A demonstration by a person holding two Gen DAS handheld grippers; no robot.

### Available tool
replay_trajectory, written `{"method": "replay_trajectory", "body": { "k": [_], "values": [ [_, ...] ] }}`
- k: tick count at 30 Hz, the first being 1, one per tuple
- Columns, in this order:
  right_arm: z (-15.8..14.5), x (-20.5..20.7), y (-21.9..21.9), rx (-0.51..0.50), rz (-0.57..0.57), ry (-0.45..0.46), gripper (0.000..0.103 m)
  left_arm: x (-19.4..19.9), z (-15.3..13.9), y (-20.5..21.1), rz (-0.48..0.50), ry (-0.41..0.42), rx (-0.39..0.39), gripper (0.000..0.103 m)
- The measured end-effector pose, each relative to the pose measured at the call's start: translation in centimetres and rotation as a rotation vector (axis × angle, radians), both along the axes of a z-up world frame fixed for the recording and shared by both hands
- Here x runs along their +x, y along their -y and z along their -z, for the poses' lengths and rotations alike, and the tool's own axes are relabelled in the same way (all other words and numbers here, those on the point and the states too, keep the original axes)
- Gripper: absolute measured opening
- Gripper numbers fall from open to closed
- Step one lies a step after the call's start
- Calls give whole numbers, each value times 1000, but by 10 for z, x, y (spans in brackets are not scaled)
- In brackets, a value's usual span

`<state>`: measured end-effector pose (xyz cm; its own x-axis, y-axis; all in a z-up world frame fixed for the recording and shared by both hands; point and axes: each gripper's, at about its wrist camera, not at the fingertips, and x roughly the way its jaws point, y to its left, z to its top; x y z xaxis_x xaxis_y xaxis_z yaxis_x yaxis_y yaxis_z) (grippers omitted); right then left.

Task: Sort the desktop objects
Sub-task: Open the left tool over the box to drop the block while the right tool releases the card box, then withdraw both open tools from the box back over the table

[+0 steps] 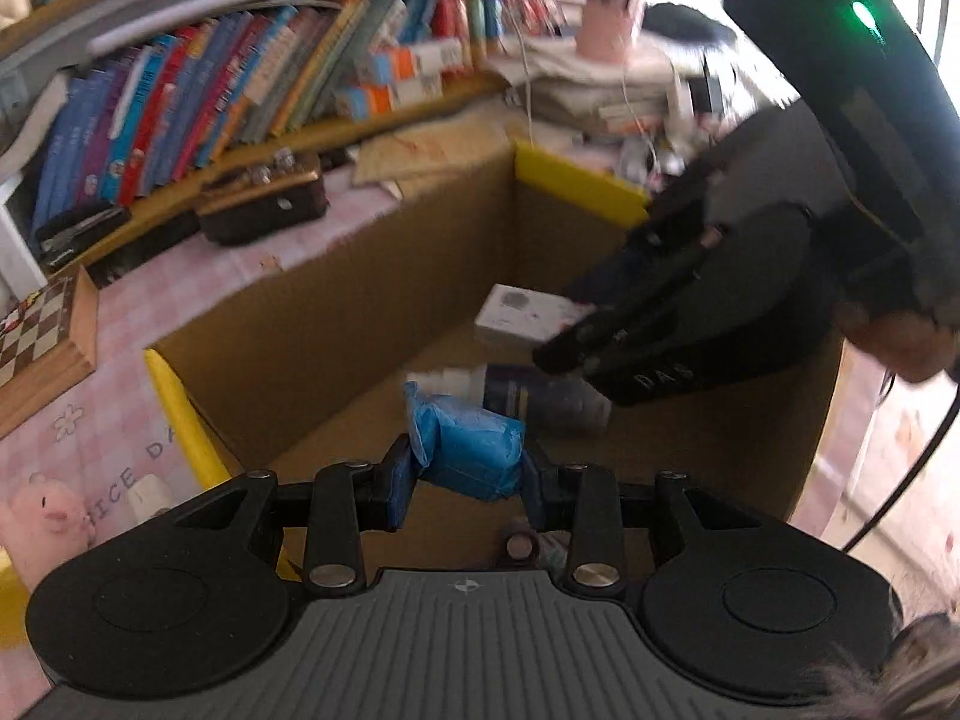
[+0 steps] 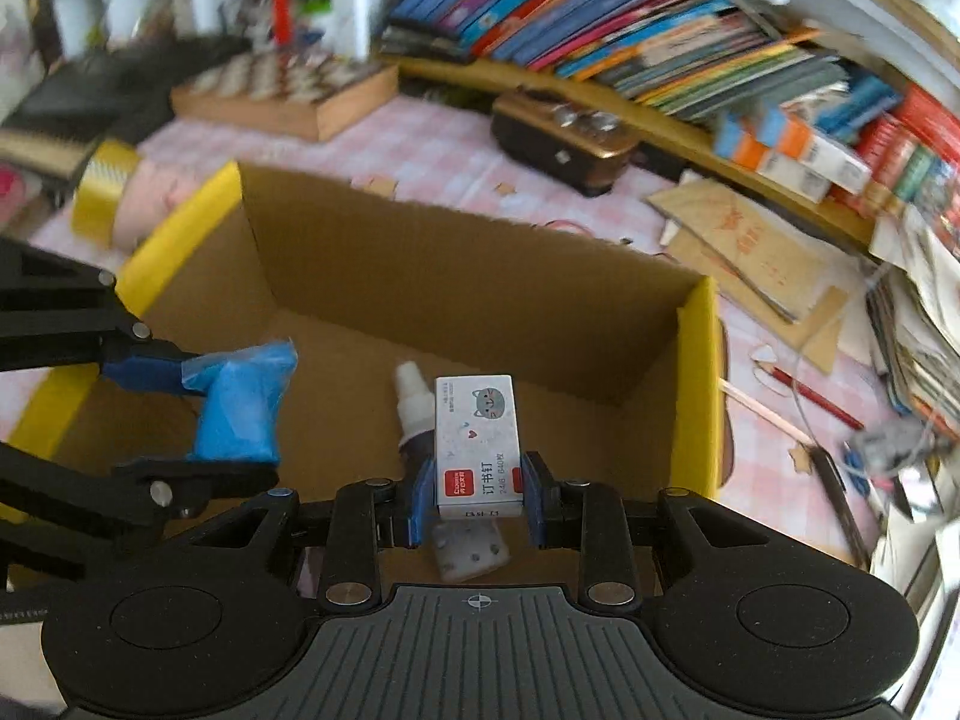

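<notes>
My left gripper [image 1: 468, 480] is shut on a blue wrapped packet [image 1: 468, 450] and holds it over the open cardboard box [image 1: 336, 294]. The packet also shows in the right wrist view [image 2: 243, 408], in the left gripper [image 2: 198, 420]. My right gripper [image 2: 477, 498] is shut on a small white staple box [image 2: 477, 444] over the same cardboard box [image 2: 468, 276]. In the left wrist view the right gripper [image 1: 570, 336] holds the staple box [image 1: 522, 312] low inside the box. A dark bottle with a white cap [image 1: 528, 396] lies on the box floor; it also shows behind the staple box [image 2: 411, 402].
The box has yellow-taped flaps [image 2: 699, 384]. Around it on the pink checked tablecloth [image 2: 444, 162] are a chessboard [image 2: 288, 90], a brown radio [image 2: 564, 144], a yellow tape roll [image 2: 105, 192], a red pencil [image 2: 810, 396], paper stacks and a shelf of books [image 2: 630, 18]. A pink plush [image 1: 48, 516] sits at left.
</notes>
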<state>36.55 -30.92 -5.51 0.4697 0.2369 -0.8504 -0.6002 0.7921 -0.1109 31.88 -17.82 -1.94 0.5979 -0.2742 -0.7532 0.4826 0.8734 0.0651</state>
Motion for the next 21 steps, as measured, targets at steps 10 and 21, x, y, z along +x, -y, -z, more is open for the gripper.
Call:
{"method": "replay_trajectory", "body": {
  "k": [10,21],
  "values": [
    [15,10,-4,-36,-23,-100,47,3,6,5,-8,-23,15,38],
    [-24,-12,10,111,96,65,76,-21,-19,-8,-97,116,-32,90]
  ]
}}
